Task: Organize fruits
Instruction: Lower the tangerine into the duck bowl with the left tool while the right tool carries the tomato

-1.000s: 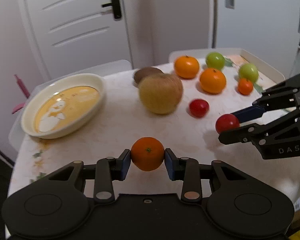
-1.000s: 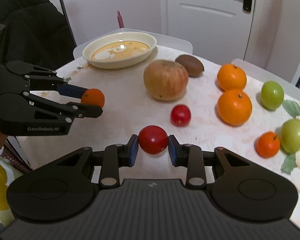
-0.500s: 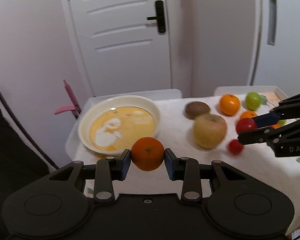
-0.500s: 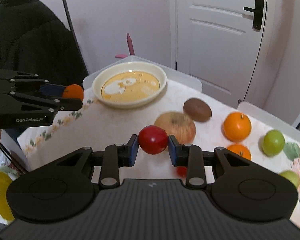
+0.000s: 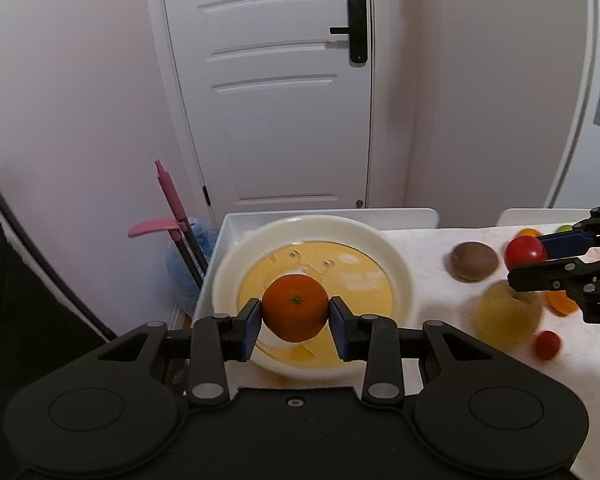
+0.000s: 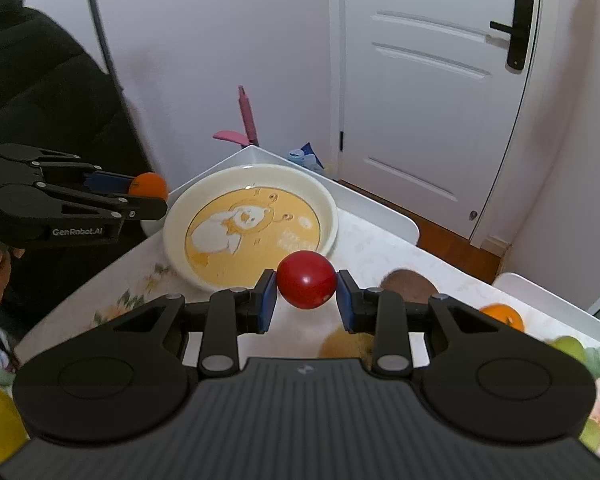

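Note:
My left gripper (image 5: 295, 322) is shut on a small orange mandarin (image 5: 295, 307) and holds it above the near part of a cream plate with a yellow cartoon centre (image 5: 396, 264). My right gripper (image 6: 306, 300) is shut on a red tomato (image 6: 306, 285), just in front of the same plate (image 6: 332, 216). The right gripper with its tomato (image 5: 525, 251) shows at the right of the left wrist view. The left gripper with its mandarin (image 6: 148, 185) shows at the plate's left in the right wrist view.
On the table to the right lie a brown kiwi (image 5: 474, 261), a large yellow apple (image 5: 504, 314), a small red tomato (image 5: 547, 345), oranges (image 6: 504, 316) and green fruits (image 6: 568, 346). The plate sits near the table's far left corner. A pink-handled tool (image 5: 172, 200) leans beyond it.
Both grippers have risen and moved left toward the plate, each keeping its fruit. The left mandarin has gone from in front of the plate to above it.

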Tool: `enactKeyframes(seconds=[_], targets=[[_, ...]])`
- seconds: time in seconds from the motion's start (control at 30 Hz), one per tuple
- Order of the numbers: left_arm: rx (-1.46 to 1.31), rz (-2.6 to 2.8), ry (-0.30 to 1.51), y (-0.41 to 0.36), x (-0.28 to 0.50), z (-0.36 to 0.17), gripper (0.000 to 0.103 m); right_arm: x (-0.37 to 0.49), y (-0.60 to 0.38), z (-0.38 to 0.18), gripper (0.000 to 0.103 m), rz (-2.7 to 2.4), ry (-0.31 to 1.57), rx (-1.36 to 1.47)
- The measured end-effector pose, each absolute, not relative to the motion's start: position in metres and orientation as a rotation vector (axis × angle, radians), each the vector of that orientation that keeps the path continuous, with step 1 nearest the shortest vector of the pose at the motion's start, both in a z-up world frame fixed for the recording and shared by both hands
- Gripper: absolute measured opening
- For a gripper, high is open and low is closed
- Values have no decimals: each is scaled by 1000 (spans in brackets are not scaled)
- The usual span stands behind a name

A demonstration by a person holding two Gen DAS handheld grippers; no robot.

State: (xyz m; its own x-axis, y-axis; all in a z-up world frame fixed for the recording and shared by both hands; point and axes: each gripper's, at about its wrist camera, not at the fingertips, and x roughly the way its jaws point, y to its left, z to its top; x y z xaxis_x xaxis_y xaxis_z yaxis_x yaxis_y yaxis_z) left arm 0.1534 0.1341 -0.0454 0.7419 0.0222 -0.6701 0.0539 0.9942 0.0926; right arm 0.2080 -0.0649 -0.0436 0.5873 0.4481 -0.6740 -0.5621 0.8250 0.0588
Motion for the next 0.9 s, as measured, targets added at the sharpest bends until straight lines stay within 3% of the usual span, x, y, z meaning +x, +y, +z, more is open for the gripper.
enactKeyframes(seconds=[0.9], targets=[[172, -144, 825, 156, 281, -115, 41, 294, -16, -79, 47, 419, 825, -41]])
